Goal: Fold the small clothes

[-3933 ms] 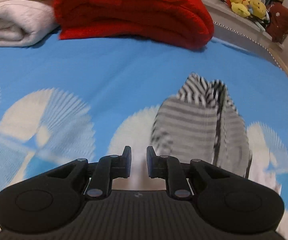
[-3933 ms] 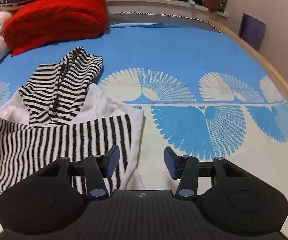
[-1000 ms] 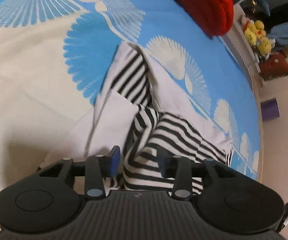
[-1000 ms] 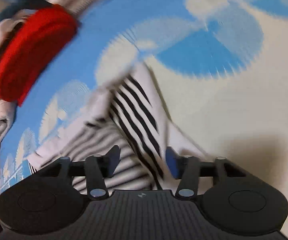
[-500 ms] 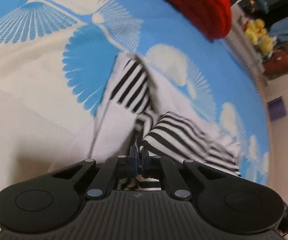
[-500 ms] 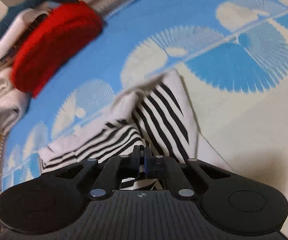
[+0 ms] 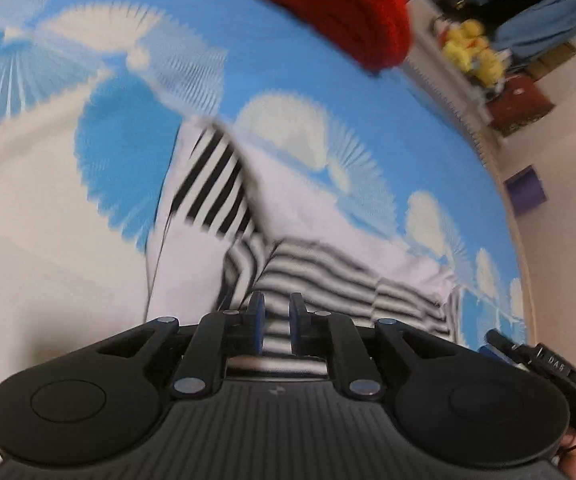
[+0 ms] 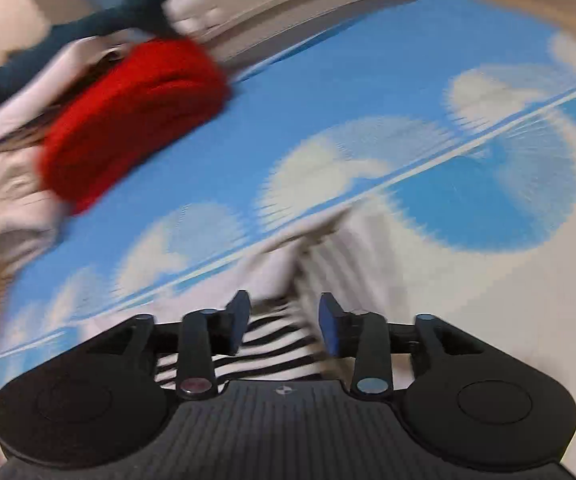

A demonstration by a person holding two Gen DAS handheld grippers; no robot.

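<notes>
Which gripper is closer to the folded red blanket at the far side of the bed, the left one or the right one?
Cannot tell: the left gripper and right gripper, jaws opening, both hang over the striped garment, and the red blanket lies well beyond each.

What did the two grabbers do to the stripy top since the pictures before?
Half a second ago both were pinched shut on the striped top. Now the left gripper and the right gripper are opening, letting the cloth go; it lies between their fingers. The top, once spread out, is folded smaller. The red blanket stayed put.
</notes>
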